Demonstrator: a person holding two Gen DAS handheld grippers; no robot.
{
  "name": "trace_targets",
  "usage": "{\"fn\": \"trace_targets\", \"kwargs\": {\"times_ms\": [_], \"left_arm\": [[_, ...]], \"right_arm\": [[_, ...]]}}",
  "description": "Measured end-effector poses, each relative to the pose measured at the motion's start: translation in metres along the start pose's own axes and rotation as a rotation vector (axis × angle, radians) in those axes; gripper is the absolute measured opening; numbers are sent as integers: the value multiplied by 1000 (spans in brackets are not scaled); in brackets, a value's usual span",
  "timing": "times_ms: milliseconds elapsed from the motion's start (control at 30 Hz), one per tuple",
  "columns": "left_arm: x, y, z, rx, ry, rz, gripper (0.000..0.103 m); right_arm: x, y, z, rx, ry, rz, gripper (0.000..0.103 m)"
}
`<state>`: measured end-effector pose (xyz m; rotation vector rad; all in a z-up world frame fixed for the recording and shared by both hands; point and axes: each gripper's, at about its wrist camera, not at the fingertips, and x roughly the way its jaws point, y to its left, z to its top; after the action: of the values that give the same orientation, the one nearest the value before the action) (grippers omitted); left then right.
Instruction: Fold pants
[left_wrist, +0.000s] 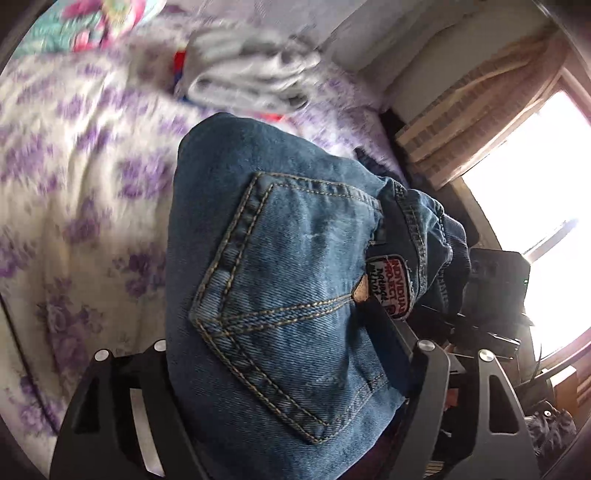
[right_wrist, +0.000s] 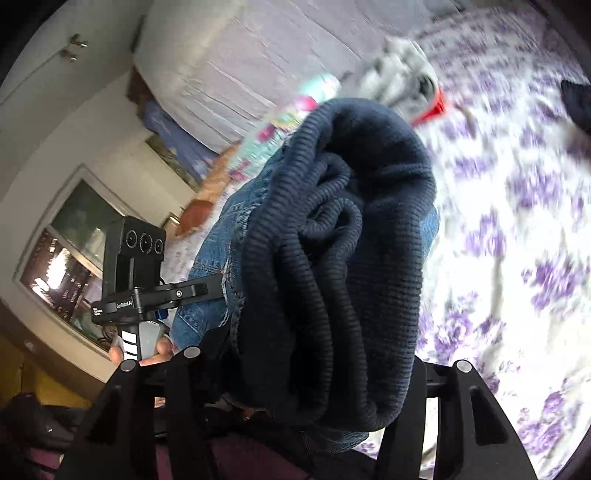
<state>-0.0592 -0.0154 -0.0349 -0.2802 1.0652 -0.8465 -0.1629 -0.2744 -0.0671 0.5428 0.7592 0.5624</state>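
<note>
The pants are blue denim jeans (left_wrist: 280, 280) with a back pocket, a sewn logo patch (left_wrist: 393, 286) and a dark ribbed knit waistband (right_wrist: 343, 258). They hang bunched in the air above the bed. My left gripper (left_wrist: 291, 354) is shut on the jeans near the pocket; its fingertips are hidden by denim. My right gripper (right_wrist: 306, 369) is shut on the jeans at the waistband. In the right wrist view the left gripper (right_wrist: 155, 295) shows from the side, clamped on the denim edge.
The bed has a white sheet with purple flowers (left_wrist: 74, 192). A grey-and-white folded cloth with a red edge (left_wrist: 251, 74) lies on it further off, and a teal-and-pink cloth (left_wrist: 74, 26) beyond. A bright window (left_wrist: 535, 184) with a curtain is to the right.
</note>
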Motion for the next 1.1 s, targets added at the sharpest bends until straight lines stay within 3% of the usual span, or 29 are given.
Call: {"fn": "trace_targets", "kwargs": {"times_ms": [100,200,333,467,533,633,700,767,800,833,900,967,1033,1100], "left_arm": [[-4,-9,12,6,-16,11,74],[1,-12,52,-10,-10,-8,74],[-10,-35,137,46,-112,20,74],[-11,-44,236,70,-240,71,79],[7,-27,288,31,-280,122,83],[55,22,335,-65,-262,134,87],[110,74,352,-170,-180,159,87],[160,126,353,-308,-64,171,88],[173,149,347,-389,-56,82,90],[167,150,346,-394,-84,51,93],[153,139,351,-324,-97,50,93],[139,134,352,-311,-76,36,92],[119,133,347,-324,-90,52,92],[91,124,340,-307,-138,117,92]], "right_arm": [[-7,7,11,-45,-27,-18,56],[-13,16,46,-97,-54,-50,55],[-28,27,132,-204,-165,-105,56],[-6,23,243,-238,-295,-158,58],[20,9,290,-241,-314,-204,59],[75,-23,329,-246,-303,-342,66],[119,-55,339,-203,-250,-451,81],[172,-99,339,-143,-143,-612,87],[175,-102,334,-157,-160,-620,94],[165,-98,328,-182,-231,-585,96],[151,-87,323,-221,-316,-557,96],[121,-73,323,-252,-459,-556,97],[93,-64,325,-227,-517,-529,97],[64,-55,310,-197,-545,-460,99]]}}
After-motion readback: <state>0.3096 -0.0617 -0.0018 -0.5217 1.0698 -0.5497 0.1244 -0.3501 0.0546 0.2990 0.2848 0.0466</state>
